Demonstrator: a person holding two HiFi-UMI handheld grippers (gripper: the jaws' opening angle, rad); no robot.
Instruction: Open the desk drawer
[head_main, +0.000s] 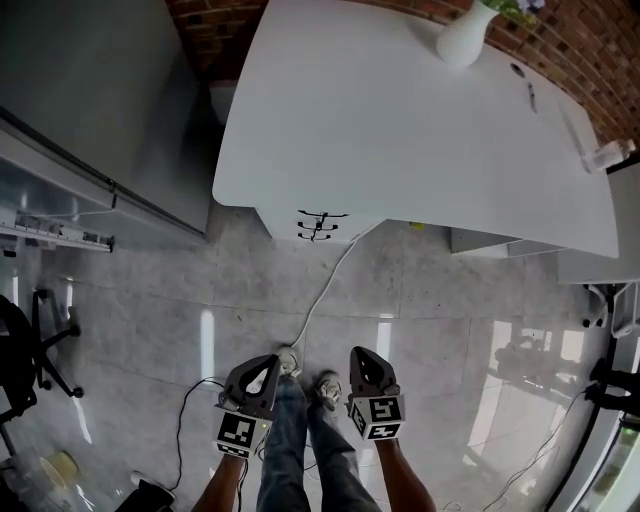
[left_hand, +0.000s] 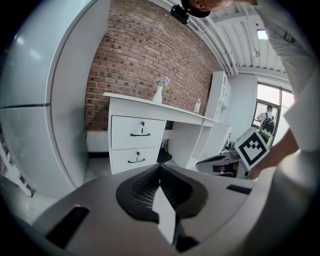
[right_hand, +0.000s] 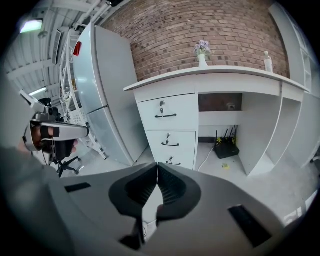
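Drawers (right_hand: 168, 113) sit shut in the white desk (head_main: 400, 120), one above the other. Each front is flat and smooth, with a thin black handle and a small key above it. The lowest one is partly hidden behind the right gripper (head_main: 362, 362) in the right gripper view. From the head view only the black handles poke out under the desk's round edge.

The left gripper (head_main: 262, 372) and the right gripper are smooth grey plastic with black ribbed pads inside. The jaws of each are pressed together with nothing between them. Each has a cube with black and white squares. Both grippers are well apart from the desk, low over the shiny grey floor tiles (head_main: 150, 320), beside legs in blue jeans (head_main: 300, 450).

A thin white cable (head_main: 325, 290) runs over the floor from under the desk. A white vase (head_main: 465, 35) stands on the desk, and its flowers are cut off at the top of the head view. The wall (left_hand: 135, 55) behind is rough red brick. A small black router (right_hand: 226, 147) sits in the dark space under the desk
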